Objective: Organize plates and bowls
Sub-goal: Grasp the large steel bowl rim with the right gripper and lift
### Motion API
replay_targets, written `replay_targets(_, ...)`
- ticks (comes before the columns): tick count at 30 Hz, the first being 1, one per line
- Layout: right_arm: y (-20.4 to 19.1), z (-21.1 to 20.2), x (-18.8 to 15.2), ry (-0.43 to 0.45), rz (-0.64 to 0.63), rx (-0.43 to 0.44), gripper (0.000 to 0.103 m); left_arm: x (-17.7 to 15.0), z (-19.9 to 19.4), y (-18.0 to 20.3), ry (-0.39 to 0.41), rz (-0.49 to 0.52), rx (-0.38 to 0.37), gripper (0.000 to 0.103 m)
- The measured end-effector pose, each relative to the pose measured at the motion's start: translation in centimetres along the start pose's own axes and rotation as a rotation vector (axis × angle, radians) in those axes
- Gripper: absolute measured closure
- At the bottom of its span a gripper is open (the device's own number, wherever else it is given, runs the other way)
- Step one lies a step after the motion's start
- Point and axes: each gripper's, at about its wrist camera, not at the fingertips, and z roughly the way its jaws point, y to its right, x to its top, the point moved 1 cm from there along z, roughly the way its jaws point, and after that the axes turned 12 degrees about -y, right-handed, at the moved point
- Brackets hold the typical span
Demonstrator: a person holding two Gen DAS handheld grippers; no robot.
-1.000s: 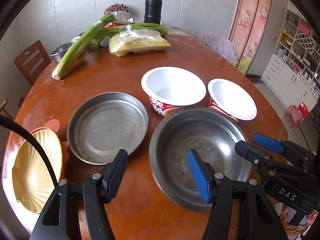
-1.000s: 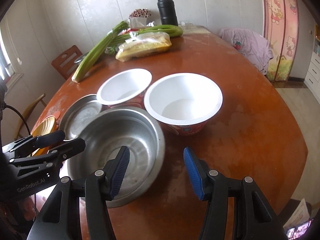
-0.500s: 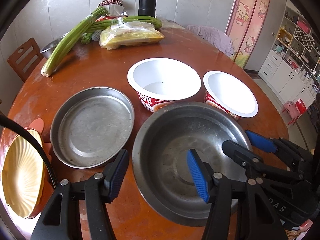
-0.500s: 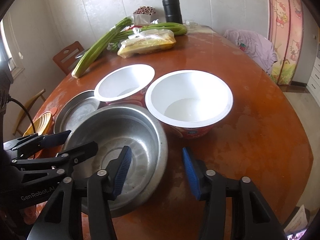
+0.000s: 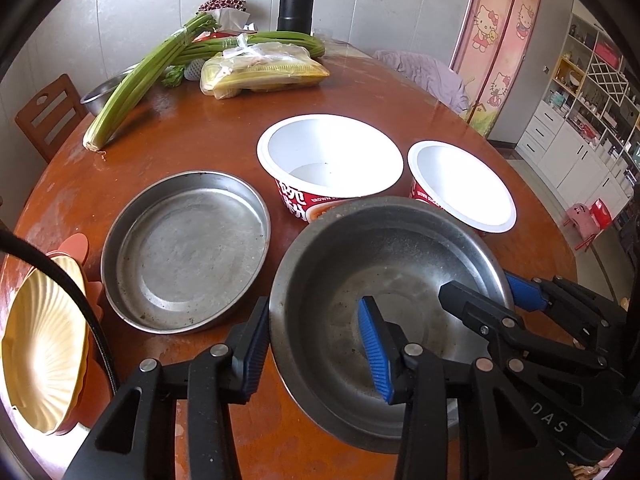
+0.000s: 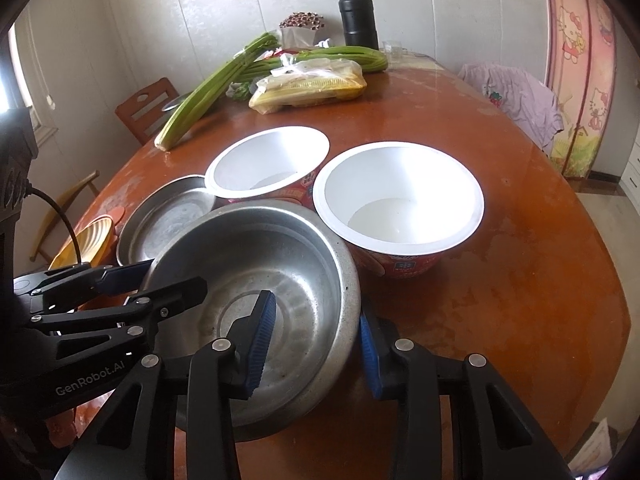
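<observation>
Now both grippers straddle the steel bowl [image 5: 384,280], which sits at the near edge of the round wooden counter [image 5: 168,140]. The left gripper [image 5: 314,354] has one blue pad outside the bowl's left rim and the other inside; its jaws are closing, the rim between them, a gap still showing at the inner pad. The right gripper [image 6: 310,342] does the same at the bowl's right rim (one pad inside, one outside), its jaws closing too and not yet pressing. Just left of the bowl lies a flat steel plate [image 5: 186,250], and farther left a yellow ribbed dish [image 5: 42,354] at the counter's edge. Beyond the bowl stand two empty white noodle cups [image 5: 330,160], side by side. Celery [image 5: 140,84], a bagged food packet [image 5: 260,70] and a black flask [image 5: 296,0] sit far off.
</observation>
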Motion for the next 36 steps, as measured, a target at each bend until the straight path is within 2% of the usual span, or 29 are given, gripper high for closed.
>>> replay_targets(18,-0.1,-3.6,-1.9,0.041,0.007,0.008,0.061,-1.7,-2.6,1.8,0.032,0.042,-0.010,0.059)
replay_targets(36,1.4,-3.5,-4.4,-0.012,0.029,-0.024,0.060,-3.2,-1.1,4.0,-0.014,0.093,-0.023,0.059)
